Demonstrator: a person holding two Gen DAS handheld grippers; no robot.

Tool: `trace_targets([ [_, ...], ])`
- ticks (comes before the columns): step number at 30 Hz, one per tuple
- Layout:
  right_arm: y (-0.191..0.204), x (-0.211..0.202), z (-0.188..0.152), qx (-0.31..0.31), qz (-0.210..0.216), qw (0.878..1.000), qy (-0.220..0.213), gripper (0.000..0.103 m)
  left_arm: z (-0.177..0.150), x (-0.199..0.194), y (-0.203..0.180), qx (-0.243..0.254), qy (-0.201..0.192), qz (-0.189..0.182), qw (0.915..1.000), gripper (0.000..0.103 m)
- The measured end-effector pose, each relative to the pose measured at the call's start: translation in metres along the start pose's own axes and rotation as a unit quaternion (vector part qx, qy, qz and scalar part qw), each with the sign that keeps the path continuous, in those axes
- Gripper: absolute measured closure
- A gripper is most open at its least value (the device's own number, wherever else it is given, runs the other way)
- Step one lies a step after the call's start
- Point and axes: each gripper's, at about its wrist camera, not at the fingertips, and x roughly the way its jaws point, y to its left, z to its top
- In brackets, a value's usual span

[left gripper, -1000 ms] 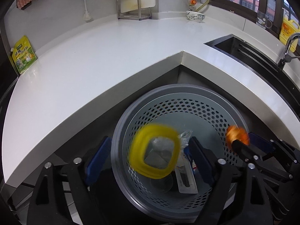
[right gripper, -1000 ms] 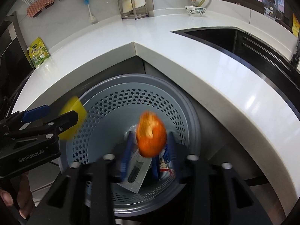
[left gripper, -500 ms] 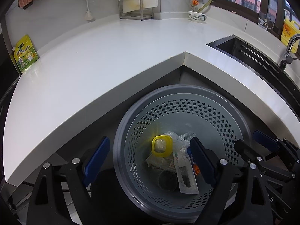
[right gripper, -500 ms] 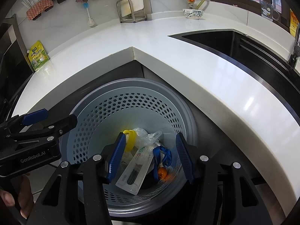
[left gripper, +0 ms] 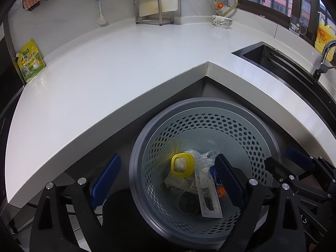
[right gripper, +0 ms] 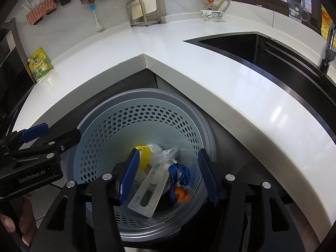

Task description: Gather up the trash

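A grey perforated trash basket (left gripper: 210, 130) (right gripper: 134, 121) stands on the floor under the counter's corner. In it lie a yellow lid (left gripper: 181, 165) (right gripper: 143, 157), a boxed toothbrush (left gripper: 208, 195) (right gripper: 150, 189), crumpled clear plastic (right gripper: 161, 153), a blue scrap (right gripper: 180, 174) and a small orange piece (right gripper: 180, 192) (left gripper: 220, 191). My left gripper (left gripper: 168, 157) (right gripper: 61, 129) hangs open above the basket's left side, holding nothing. My right gripper (right gripper: 168, 152) (left gripper: 279, 156) hovers over the right side; its jaws are opening and the trash lies far below them, untouched.
A white L-shaped countertop (left gripper: 105, 79) wraps round the basket. A dark sink (right gripper: 241, 44) and faucet (left gripper: 324, 56) are on the right. A green pouch (left gripper: 29, 63), a metal rack (left gripper: 153, 10), a bowl (left gripper: 222, 21) and a yellow bottle (left gripper: 323, 33) line the back. A hand (right gripper: 12, 220) shows low left.
The yellow lid and the orange piece, blurred in mid-air between the fingers a second ago, now lie in the basket. The right jaws have spread wider. Neither hand has shifted.
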Motion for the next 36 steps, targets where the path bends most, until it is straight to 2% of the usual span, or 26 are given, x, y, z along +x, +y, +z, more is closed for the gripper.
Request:
trace_targets([
  [21, 0.0018, -0.0019, -0.001, 0.0, -0.006, 1.0, 0.0, 0.045, -0.0007, -0.0053, 0.0016, -0.002, -0.003, 0.007, 1.0, 0.007],
  [36, 0.0014, -0.0026, -0.0028, 0.001, -0.006, 1.0, 0.002, 0.045, -0.0022, -0.0032, 0.0028, -0.004, 0.002, 0.025, 0.9997, 0.006],
])
